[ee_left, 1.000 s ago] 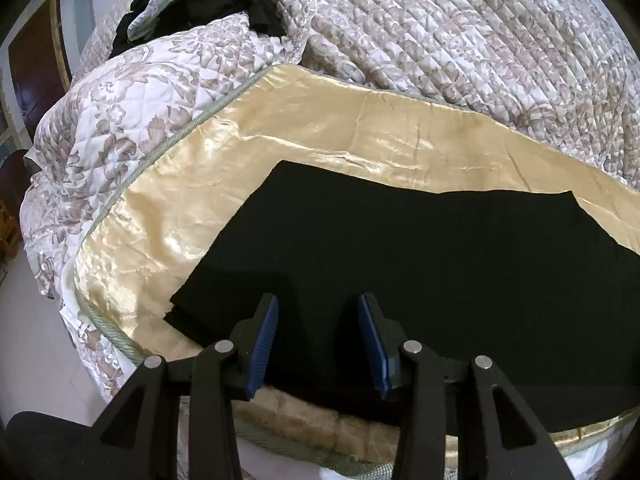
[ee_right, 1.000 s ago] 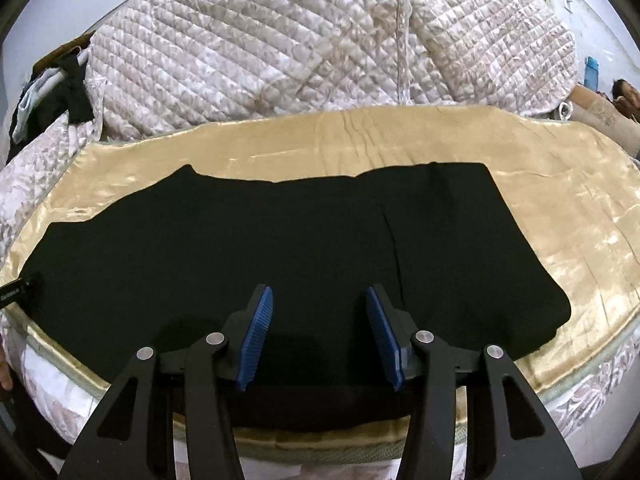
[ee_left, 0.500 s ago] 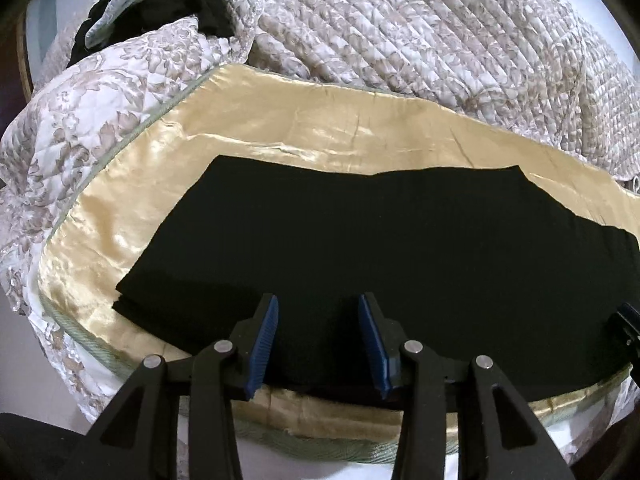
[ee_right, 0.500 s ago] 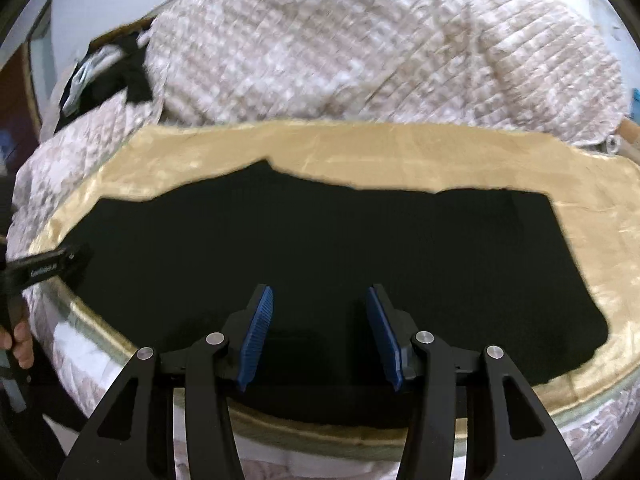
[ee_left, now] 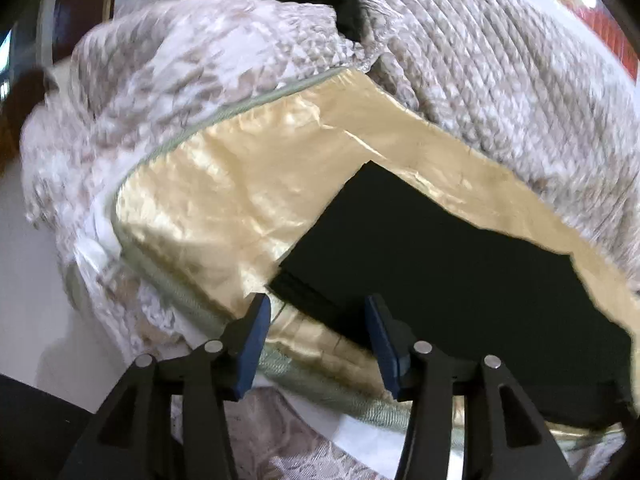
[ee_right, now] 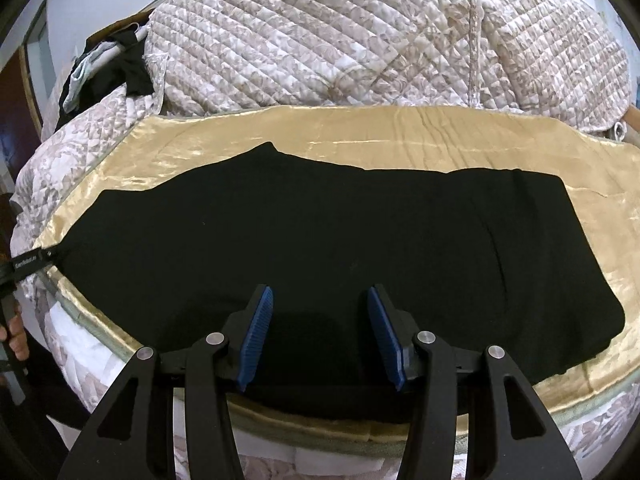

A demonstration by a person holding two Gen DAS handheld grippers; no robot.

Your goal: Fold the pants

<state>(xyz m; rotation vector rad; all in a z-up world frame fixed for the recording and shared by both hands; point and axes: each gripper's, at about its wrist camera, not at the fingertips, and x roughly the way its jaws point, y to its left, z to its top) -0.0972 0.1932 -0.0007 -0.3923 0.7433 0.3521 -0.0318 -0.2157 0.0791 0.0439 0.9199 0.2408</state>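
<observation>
Two grippers hover over the near edge of the bed, each with its blue-padded jaws spread wide and nothing between them. The left gripper (ee_left: 316, 332) sits just off the hem end of the black pants (ee_right: 320, 248), its gap framing that stacked corner (ee_left: 292, 284) where several layers of dark cloth show as thin edges; it looks placed to pinch this end, though no contact is visible. The right gripper (ee_right: 320, 328) hangs over the middle of the garment's near edge, probably ready to steady the cloth or to mark a fold line. The pants lie flat lengthwise along the gold satin cover (ee_right: 400, 128) of the bed, apparently already doubled leg on leg, with the narrow hem end to the left and the wider waist end to the right, where a faint vertical seam or crease shows. The fabric is matte, smooth and nearly wrinkle-free, and its near edge runs close to the mattress border. A quilted floral comforter (ee_right: 360, 40) is heaped behind, with a few dark clothes (ee_right: 116, 72) piled at its far left.
</observation>
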